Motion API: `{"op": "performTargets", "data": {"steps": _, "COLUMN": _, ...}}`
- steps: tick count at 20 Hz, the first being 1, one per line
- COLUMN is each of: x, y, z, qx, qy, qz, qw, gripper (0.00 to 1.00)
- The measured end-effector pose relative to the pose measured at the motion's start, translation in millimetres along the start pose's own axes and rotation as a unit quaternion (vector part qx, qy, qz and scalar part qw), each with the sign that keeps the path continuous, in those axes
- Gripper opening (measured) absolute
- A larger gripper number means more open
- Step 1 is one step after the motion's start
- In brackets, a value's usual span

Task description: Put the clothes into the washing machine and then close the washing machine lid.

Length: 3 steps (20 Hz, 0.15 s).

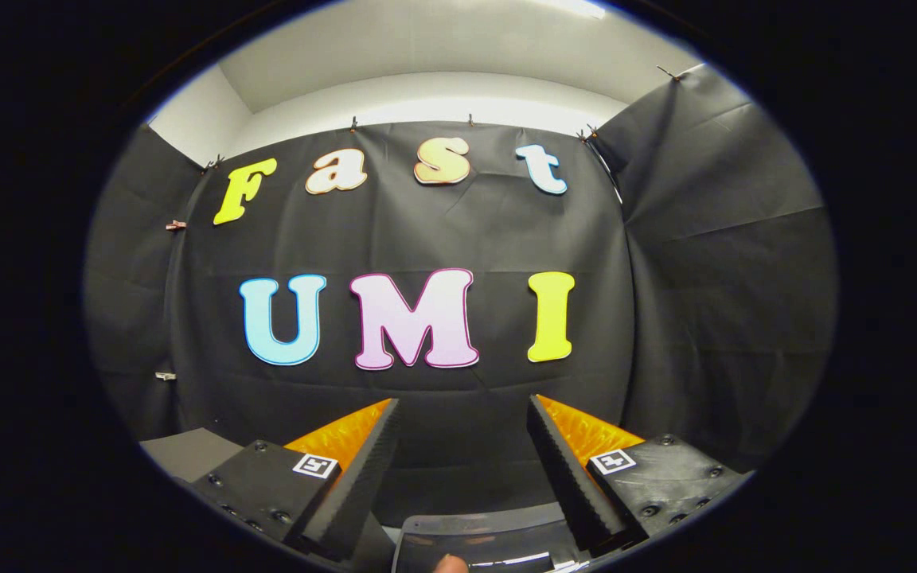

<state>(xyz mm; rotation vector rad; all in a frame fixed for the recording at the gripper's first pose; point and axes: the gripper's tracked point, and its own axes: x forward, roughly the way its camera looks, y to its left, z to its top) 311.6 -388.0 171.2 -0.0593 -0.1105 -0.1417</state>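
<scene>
My gripper (462, 406) is held high and points at the booth's black cloth wall, its two fingers wide apart with nothing between them. Low down between the fingers I see the rim of a clear plastic lid (478, 533), which looks like the washing machine's lid; only its upper edge shows. A small pale rounded shape (450, 563), perhaps a fingertip, sits at the lid's near edge.
The black cloth wall (665, 278) stands straight ahead and folds round on both sides. A grey flat surface (188, 450) shows beside the left finger. White wall and ceiling lie above the cloth.
</scene>
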Motion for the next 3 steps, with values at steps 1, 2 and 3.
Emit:
{"op": "performTargets", "data": {"steps": 1, "x": 1.1, "y": 2.3, "z": 1.2, "qx": 0.0, "qy": -0.001, "qz": 0.003, "qw": 1.0, "gripper": 0.99}}
{"op": "performTargets", "data": {"steps": 2, "x": 2.0, "y": 4.2, "z": 0.6, "qx": -0.002, "qy": 0.0, "qz": 0.003, "qw": 1.0, "gripper": 0.99}}
{"op": "performTargets", "data": {"steps": 3, "x": 1.8, "y": 5.7, "z": -2.0, "qx": -0.003, "qy": 0.002, "qz": 0.006, "qw": 1.0, "gripper": 0.99}}
